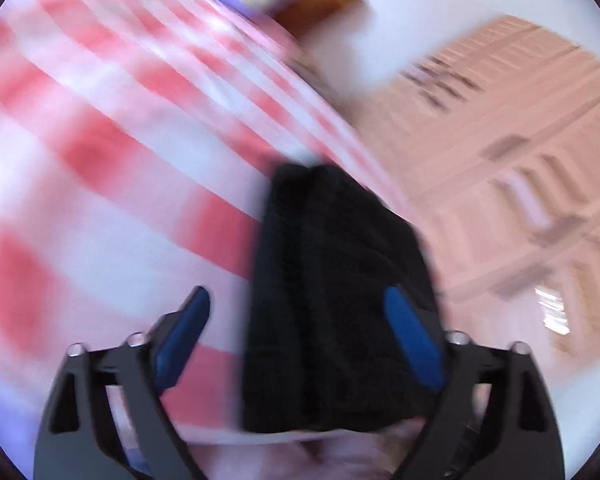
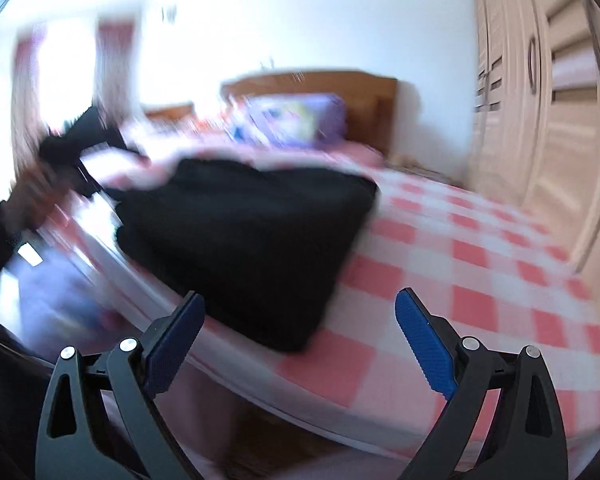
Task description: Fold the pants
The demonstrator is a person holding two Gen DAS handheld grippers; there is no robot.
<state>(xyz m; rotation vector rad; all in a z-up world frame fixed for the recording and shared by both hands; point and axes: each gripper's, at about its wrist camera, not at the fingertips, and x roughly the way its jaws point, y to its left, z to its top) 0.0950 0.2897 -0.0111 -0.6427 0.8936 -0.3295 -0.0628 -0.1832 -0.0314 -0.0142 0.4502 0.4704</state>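
Note:
The black pants (image 2: 244,240) lie folded in a thick rectangle near the bed's front edge on the red-and-white checked sheet (image 2: 480,264). In the left wrist view the folded pants (image 1: 340,300) show as a dark block between and beyond the fingers. My left gripper (image 1: 296,320) is open, jaws wide apart, close over the pants. My right gripper (image 2: 300,320) is open and empty, above the bed's edge just in front of the pants. Both views are blurred by motion. The left gripper and the hand holding it (image 2: 60,152) show at the left.
A purple pillow (image 2: 296,120) leans on the wooden headboard (image 2: 372,96) at the far end. A pale wardrobe (image 2: 548,100) stands to the right of the bed. The floor (image 2: 260,432) shows below the mattress edge.

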